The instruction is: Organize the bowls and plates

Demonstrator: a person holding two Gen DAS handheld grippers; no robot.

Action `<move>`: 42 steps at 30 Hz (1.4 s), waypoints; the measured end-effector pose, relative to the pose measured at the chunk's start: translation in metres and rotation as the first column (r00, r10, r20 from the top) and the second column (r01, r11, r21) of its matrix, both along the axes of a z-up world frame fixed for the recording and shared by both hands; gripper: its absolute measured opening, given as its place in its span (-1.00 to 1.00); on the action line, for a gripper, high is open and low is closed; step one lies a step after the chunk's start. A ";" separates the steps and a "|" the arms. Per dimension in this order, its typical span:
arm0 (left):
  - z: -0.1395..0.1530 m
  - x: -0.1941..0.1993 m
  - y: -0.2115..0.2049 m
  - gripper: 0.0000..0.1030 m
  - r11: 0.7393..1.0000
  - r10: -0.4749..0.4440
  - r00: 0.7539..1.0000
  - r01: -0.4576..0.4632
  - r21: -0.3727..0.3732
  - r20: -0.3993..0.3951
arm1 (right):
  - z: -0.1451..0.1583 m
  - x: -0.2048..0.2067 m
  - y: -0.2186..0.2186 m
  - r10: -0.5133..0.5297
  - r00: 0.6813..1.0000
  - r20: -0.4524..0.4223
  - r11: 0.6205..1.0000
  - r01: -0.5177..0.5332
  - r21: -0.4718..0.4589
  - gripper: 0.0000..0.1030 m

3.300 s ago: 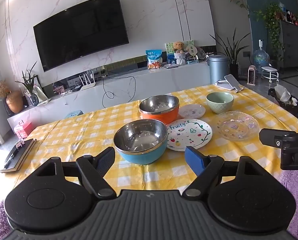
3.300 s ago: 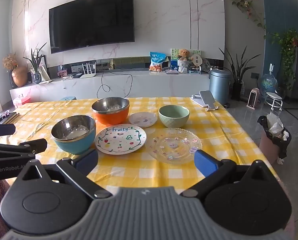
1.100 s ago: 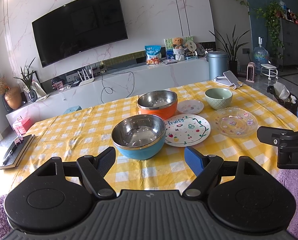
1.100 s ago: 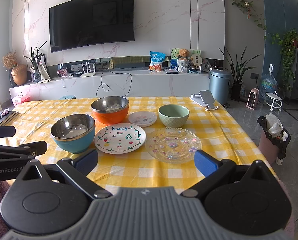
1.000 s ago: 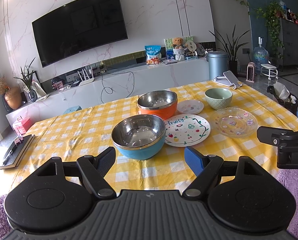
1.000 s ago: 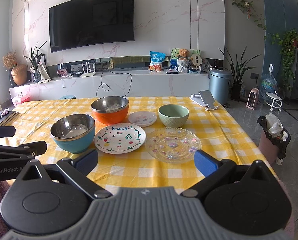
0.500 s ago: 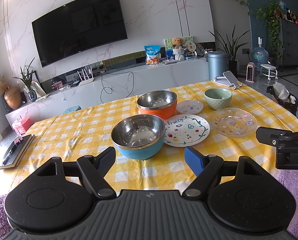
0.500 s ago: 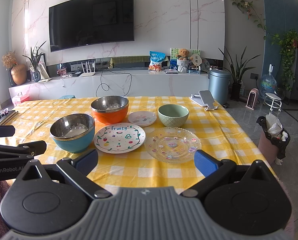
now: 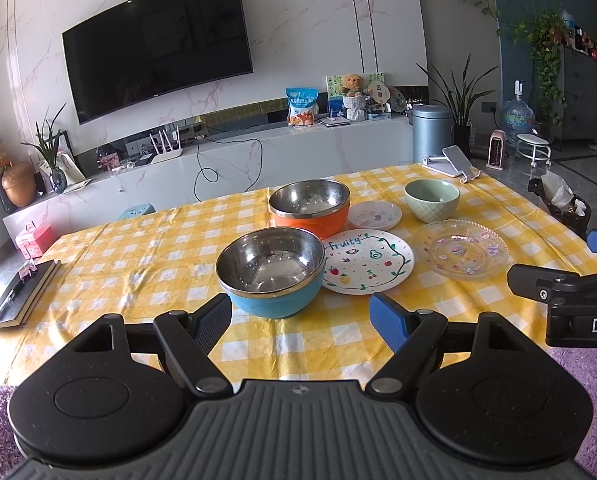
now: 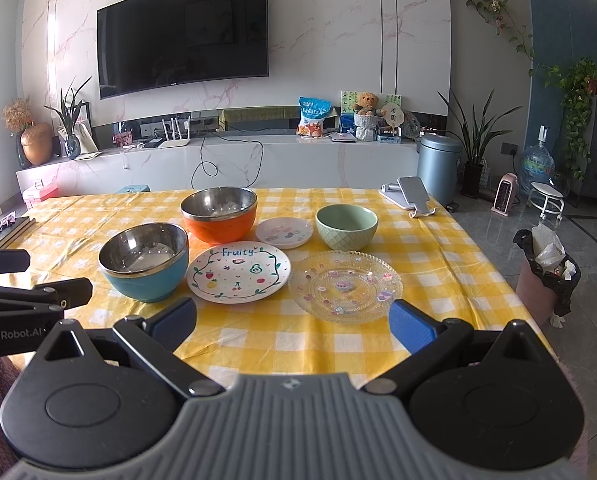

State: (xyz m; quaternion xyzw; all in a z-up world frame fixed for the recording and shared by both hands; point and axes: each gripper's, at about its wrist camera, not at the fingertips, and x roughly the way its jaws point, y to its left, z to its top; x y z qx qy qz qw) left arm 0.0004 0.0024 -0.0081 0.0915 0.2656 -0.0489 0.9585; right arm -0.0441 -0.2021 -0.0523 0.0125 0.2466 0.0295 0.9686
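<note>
With both sets of jaws spread wide and nothing held, the left tool (image 9: 300, 310) hovers at the near edge of the bench (image 9: 138, 256), lined up on the blue bowl (image 9: 270, 272), and the right tool (image 10: 292, 320) faces the glass plate (image 10: 345, 285). Nothing stacked yet, by the look of it. Beyond the blue bowl sits the orange bowl (image 9: 309, 209); the fruit plate (image 9: 368, 261) lies just beside both, with the small plate (image 9: 374, 215) and green bowl (image 9: 431, 200) further back. Risks: steel rims are slick, so a shallow pinch could let a bowl slip and land on the fruit plate; the glass plate lies flat, hard to get under, and could skid. Room is generous on the left half of the bench; the right edge is closer, with a phone stand (image 10: 412, 196) at the far corner.
</note>
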 end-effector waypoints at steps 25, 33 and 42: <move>0.020 0.103 0.081 -0.28 0.936 0.147 0.954 -0.219 -0.275 -0.261 | 0.016 0.138 0.068 0.154 0.964 -0.216 0.985 -0.134 0.104 0.32; -0.001 0.144 0.091 -0.54 0.912 0.148 0.932 -0.258 -0.318 -0.332 | 0.000 0.193 0.094 0.178 0.930 -0.322 0.977 -0.129 0.169 -0.17; -0.034 0.170 0.109 -0.58 0.873 0.171 0.909 -0.319 -0.369 -0.381 | -0.035 0.221 0.101 0.165 0.904 -0.394 0.973 -0.083 0.215 -0.50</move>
